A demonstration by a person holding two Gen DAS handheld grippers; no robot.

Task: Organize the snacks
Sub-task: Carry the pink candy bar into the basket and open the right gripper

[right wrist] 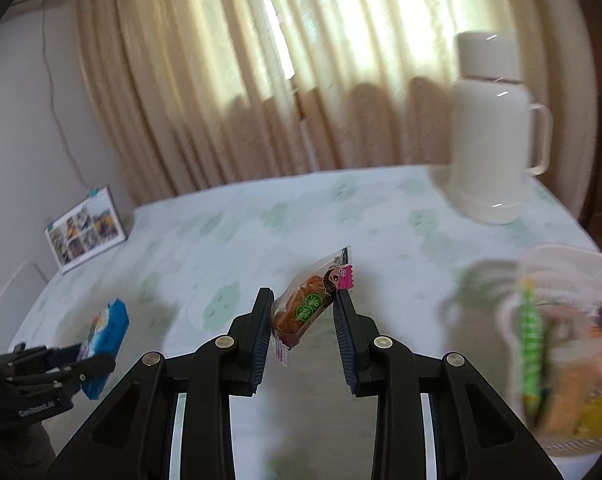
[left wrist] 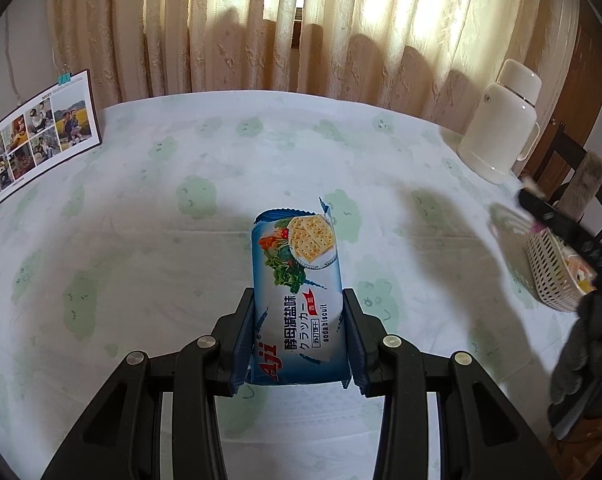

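My left gripper [left wrist: 299,296] is shut on a blue soda biscuit pack [left wrist: 297,264], which sticks out forward above the table. In the right wrist view the same pack [right wrist: 109,326] shows at the far left, with the left gripper [right wrist: 85,354] on it. My right gripper [right wrist: 303,300] is shut on a small clear-wrapped cake snack [right wrist: 305,308] with pink ends, held slantwise above the tablecloth. A white lattice basket [right wrist: 557,252] holding several snacks stands just to its right. In the left wrist view that basket [left wrist: 549,276] sits at the table's right edge.
A white thermos jug [right wrist: 497,128] stands at the table's back right, behind the basket. A photo sheet [left wrist: 41,136] leans on the wall at the back left. The table [left wrist: 181,240] has a white cloth with green patches. A chair [left wrist: 581,184] stands past the right edge.
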